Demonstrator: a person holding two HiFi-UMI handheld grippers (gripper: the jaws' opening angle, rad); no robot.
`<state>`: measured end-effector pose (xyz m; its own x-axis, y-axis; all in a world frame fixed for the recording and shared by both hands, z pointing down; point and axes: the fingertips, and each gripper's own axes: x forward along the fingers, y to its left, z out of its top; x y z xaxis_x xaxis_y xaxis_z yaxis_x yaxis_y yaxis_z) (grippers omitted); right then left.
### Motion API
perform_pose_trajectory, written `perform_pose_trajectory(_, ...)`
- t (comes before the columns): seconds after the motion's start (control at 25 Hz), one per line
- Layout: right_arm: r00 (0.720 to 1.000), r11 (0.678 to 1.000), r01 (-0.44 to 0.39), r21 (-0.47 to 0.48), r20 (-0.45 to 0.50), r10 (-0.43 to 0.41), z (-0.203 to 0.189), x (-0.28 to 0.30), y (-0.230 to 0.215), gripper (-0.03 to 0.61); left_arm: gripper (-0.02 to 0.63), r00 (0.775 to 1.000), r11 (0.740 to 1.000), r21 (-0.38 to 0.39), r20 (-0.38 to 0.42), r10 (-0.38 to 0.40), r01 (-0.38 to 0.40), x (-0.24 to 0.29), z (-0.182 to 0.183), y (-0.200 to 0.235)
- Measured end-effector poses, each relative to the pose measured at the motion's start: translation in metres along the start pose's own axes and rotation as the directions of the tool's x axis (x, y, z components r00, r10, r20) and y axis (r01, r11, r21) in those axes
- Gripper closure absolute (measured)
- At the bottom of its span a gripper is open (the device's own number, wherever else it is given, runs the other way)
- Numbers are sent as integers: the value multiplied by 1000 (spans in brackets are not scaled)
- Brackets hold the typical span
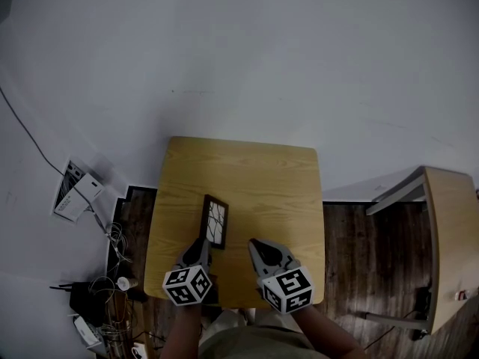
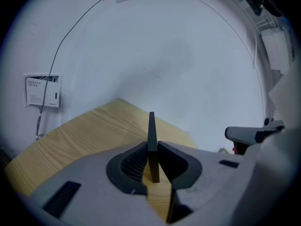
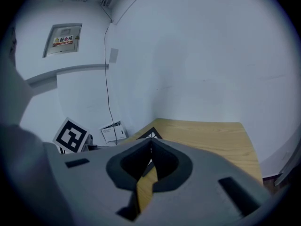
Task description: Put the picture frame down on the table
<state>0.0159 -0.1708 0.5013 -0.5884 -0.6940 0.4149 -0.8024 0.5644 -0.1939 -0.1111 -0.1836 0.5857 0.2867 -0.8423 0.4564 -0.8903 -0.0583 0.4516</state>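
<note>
A small dark picture frame [image 1: 215, 221] with a branch-pattern picture stands on edge over the wooden table [image 1: 262, 178], near its front. My left gripper [image 1: 203, 242] is shut on the frame's near edge. In the left gripper view the frame [image 2: 152, 131] shows edge-on and upright, pinched between the jaws of the left gripper [image 2: 153, 150]. Whether its lower end touches the tabletop I cannot tell. My right gripper [image 1: 253, 243] is just right of the frame, shut and empty. In the right gripper view its tips [image 3: 150, 144] meet, with the frame [image 3: 151, 133] just beyond.
A second wooden table [image 1: 449, 245] stands to the right across dark floor. Cables and power units [image 1: 105, 305] and a white box [image 1: 75, 193] lie on the floor to the left. A white wall runs behind the table's far edge.
</note>
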Motion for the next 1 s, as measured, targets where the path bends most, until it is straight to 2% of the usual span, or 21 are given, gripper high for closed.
perform_pose_trajectory(0.8,1000,1000,-14,2,-26,14,-5,13,7,578,505,993,994,18,-25,112,-112,10,-6,37)
perform_pose_trajectory(1.0,999,1000,-20,4,-31,20,-6,16,11,578,502,986,988,25,-52,155,-154,11,-11,52)
